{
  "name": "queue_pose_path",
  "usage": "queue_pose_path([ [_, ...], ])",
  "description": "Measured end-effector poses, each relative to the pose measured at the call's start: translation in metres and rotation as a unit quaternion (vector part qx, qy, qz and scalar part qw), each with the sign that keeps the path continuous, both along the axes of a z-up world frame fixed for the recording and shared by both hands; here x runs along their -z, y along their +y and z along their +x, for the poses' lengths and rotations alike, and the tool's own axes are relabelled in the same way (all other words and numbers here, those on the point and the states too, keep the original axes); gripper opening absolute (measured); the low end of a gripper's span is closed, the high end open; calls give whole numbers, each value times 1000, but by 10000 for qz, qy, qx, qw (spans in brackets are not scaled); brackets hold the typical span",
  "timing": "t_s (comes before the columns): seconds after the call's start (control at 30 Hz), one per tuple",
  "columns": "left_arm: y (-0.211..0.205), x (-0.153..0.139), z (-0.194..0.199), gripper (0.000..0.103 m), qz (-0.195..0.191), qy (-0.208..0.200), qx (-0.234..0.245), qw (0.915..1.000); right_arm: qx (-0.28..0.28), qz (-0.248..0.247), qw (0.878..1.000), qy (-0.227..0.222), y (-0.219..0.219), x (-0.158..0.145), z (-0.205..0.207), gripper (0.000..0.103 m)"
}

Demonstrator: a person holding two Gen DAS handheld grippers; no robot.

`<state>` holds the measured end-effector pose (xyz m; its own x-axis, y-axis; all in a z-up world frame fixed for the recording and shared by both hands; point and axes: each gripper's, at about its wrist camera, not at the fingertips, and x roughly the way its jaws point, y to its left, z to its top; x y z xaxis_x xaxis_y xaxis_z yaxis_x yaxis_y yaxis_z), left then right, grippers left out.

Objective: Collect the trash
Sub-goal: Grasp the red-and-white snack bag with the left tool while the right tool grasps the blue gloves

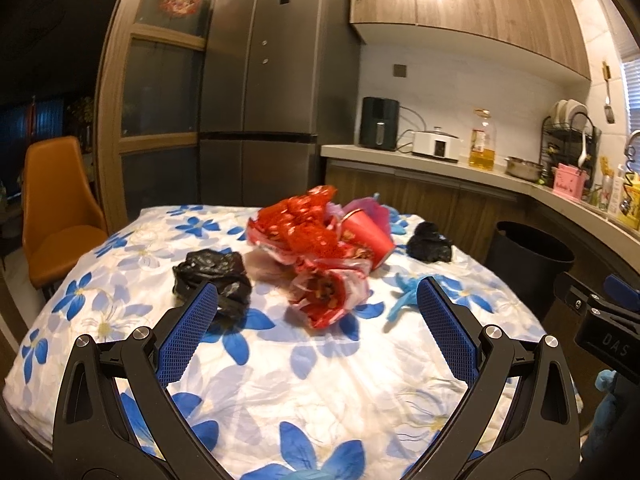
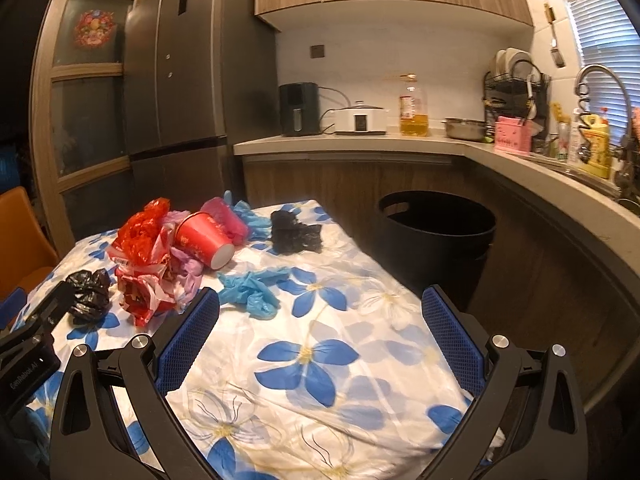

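Floral tablecloth (image 2: 320, 320) holds red cup (image 2: 204, 242) sideways.

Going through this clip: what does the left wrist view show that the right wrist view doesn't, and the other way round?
Only the left wrist view shows the whole orange chair beside the table; the right view catches just its edge.

Only the right wrist view shows the faucet and window blinds clearly, plus the black bin's open mouth.

Both share the floral tablecloth, red cup, red wrappers, blue gloves, two black bags, and an open, empty claw: left claw, right claw.
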<state>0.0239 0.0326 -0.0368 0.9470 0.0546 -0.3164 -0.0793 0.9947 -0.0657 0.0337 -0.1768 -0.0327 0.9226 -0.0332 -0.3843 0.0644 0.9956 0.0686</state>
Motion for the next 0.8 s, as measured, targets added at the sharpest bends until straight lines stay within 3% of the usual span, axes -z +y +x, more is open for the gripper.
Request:
queue_pose_path([
  [0.17, 10, 11, 17, 97, -113, 70, -120, 9998, -276, 128, 9995, 66, 7, 18, 29, 98],
  [0.57, 5, 28, 84, 82, 84, 207, -143, 9996, -664, 231, 9972, 261, 18, 48, 96, 98],
  [0.73, 4, 39, 106, 69, 56, 464, -107, 9989, -656, 211, 9970, 344, 20, 56, 115, 98],
  [0.8, 4, 47, 114, 53, 48, 658, 1, 9978, -662, 237, 9968, 371, 21, 60, 121, 98],
])
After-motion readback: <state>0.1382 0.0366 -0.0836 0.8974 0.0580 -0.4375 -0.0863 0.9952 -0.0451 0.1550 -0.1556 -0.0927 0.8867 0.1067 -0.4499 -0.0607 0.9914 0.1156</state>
